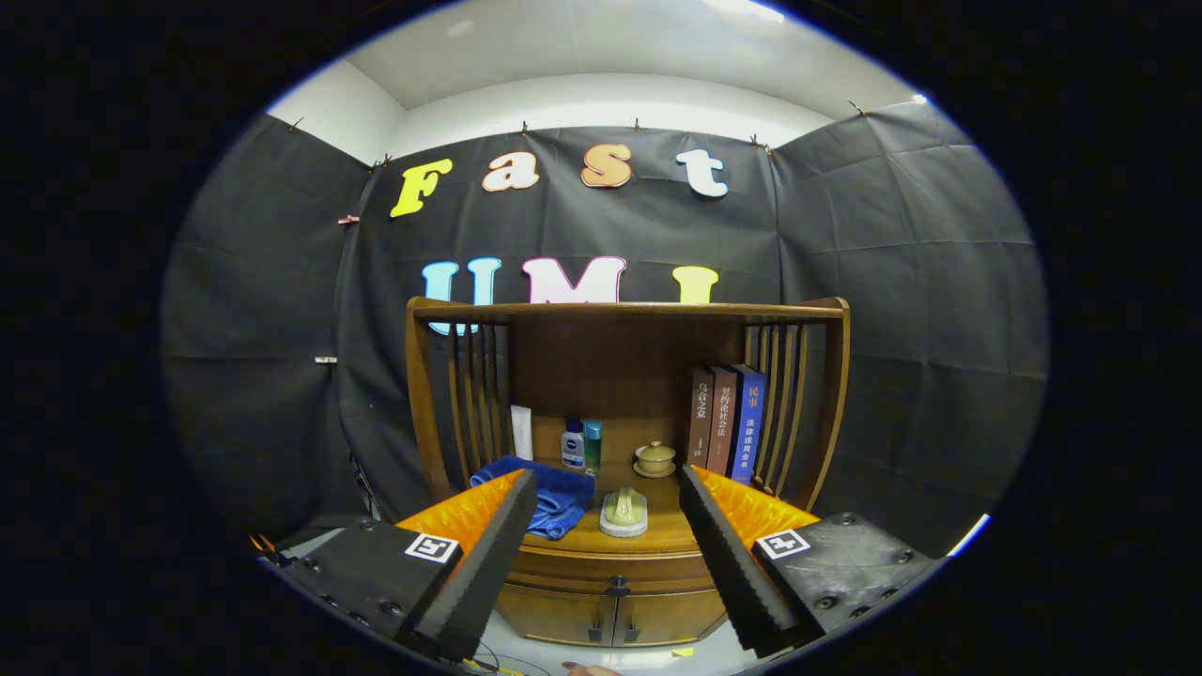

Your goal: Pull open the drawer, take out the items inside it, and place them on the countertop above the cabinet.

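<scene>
My gripper (pixel 606 488) has its fingers spread wide and grasping nothing, held back from the wooden cabinet (pixel 615 615) and aimed at it, with the countertop (pixel 657 535) showing between the tips. Just below that top the drawer (pixel 615 573) sits pushed in, its dark knob (pixel 617 590) centred, while a blue towel (pixel 554 498) lies on the left of the top and a pale brush on a small dish (pixel 624 512) in the middle; bottles, a lidded cup and books stand farther back. I judge this fits either standing off before the pull, or a drawer emptied and shut again, and I cannot tell which.
</scene>
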`<state>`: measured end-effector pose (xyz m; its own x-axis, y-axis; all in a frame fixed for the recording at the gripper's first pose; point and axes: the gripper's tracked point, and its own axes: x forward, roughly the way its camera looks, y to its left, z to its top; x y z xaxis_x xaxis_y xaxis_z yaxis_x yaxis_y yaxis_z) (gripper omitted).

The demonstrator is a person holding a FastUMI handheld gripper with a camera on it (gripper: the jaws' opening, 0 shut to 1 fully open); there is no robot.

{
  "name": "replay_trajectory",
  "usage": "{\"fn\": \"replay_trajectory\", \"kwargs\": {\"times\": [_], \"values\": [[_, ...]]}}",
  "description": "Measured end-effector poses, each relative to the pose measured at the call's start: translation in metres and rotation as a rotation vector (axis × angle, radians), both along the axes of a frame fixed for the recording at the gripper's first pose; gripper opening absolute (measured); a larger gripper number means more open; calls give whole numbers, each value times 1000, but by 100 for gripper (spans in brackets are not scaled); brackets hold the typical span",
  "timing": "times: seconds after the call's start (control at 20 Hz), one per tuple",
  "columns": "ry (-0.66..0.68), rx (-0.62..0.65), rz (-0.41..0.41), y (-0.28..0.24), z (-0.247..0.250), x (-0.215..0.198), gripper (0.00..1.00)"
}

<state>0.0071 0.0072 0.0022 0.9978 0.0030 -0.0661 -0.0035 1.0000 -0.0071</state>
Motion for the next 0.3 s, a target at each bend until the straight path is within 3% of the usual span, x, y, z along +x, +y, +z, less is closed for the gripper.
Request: {"fn": "replay_trajectory", "kwargs": {"times": [0.3], "values": [[-1, 5, -1, 0, 0, -5, 99]]}}
